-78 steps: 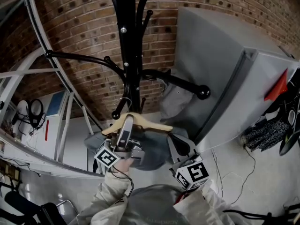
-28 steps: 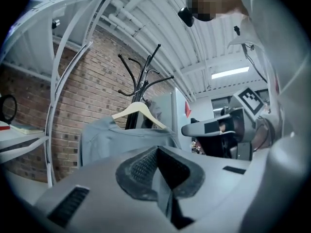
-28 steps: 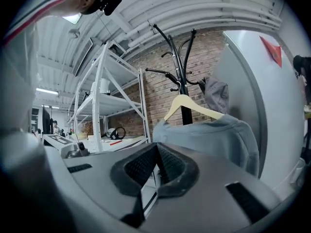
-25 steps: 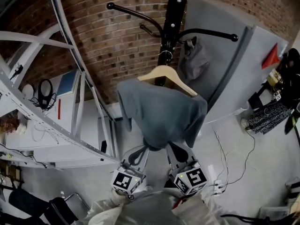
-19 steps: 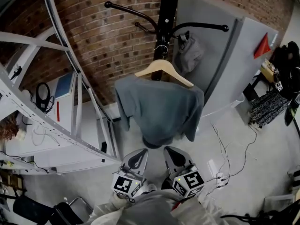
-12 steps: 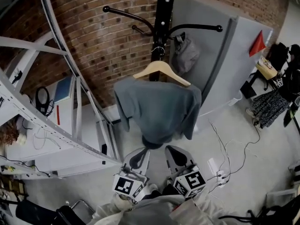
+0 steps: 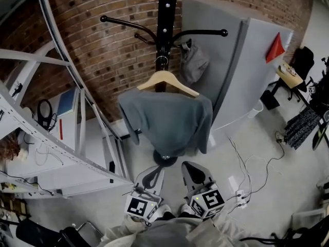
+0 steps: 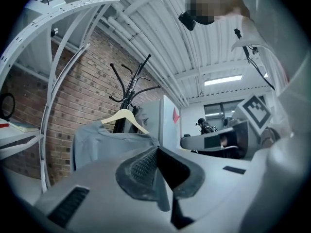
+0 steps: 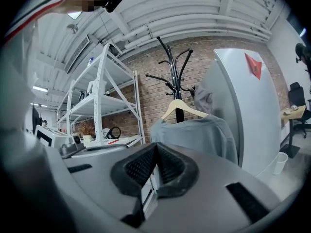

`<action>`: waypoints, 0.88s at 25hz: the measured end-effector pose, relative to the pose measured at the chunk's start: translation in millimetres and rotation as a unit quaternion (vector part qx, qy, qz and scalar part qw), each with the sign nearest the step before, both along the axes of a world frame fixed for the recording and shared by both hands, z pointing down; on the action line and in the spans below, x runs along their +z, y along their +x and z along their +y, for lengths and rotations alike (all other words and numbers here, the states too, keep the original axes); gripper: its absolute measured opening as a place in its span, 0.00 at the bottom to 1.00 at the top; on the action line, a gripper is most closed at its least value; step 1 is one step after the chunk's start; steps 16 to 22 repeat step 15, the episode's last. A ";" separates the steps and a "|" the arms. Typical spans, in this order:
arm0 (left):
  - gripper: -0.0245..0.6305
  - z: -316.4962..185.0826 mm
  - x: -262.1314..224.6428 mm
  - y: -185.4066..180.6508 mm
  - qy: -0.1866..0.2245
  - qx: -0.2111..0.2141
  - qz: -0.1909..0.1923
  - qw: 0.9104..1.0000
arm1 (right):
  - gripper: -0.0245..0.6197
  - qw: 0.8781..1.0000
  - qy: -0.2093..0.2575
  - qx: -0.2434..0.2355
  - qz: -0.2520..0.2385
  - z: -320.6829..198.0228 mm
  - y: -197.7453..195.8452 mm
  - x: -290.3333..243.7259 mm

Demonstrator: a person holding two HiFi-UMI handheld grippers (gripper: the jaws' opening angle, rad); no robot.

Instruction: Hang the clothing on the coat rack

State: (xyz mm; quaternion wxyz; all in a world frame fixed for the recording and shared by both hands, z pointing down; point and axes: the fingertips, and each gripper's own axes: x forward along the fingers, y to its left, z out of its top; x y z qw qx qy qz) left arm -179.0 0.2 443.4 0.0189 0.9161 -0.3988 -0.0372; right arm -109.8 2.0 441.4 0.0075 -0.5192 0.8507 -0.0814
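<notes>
A grey shirt (image 7: 164, 118) hangs on a wooden hanger (image 7: 167, 80), whose hook sits on the black coat rack (image 7: 164, 14). A second grey garment (image 7: 193, 63) hangs from a right-hand arm of the rack. Low in the head view, both grippers stand apart from the shirt. My left gripper (image 7: 151, 173) is shut and empty, and so is my right gripper (image 7: 189, 169). The left gripper view has the shut jaws (image 8: 156, 152) with the shirt (image 8: 99, 142) beyond them. In the right gripper view, the shirt (image 9: 197, 135) and hanger (image 9: 182, 108) lie past the shut jaws (image 9: 156, 149).
A tall grey cabinet (image 7: 241, 60) stands right of the rack. White metal shelving (image 7: 51, 138) fills the left against the brick wall. Cables (image 7: 247, 169) and a power strip (image 7: 239, 194) lie on the floor at right. The rack's base (image 7: 165, 158) sits just ahead of the grippers.
Three seconds ago the left gripper held the hanger at the rack; it has let go. Both grippers have drawn back and down from the hanging shirt, which looks farther off.
</notes>
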 end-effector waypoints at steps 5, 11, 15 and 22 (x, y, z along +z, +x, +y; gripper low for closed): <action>0.05 2.3 -3.3 8.9 0.005 -0.010 -0.008 1.000 | 0.08 1.000 0.008 -0.016 -0.010 -1.1 6.9 -1.2; 0.05 4.0 -2.4 12.7 0.000 -0.025 -0.013 1.000 | 0.08 0.999 0.012 -0.033 -0.012 -1.4 9.9 -7.5; 0.05 4.9 -0.1 17.7 -0.004 -0.028 -0.011 1.000 | 0.08 0.999 0.010 -0.035 -0.016 -0.1 14.9 -2.5; 0.05 4.9 -0.1 17.7 -0.004 -0.028 -0.011 1.000 | 0.08 0.999 0.010 -0.035 -0.016 -0.1 14.9 -2.5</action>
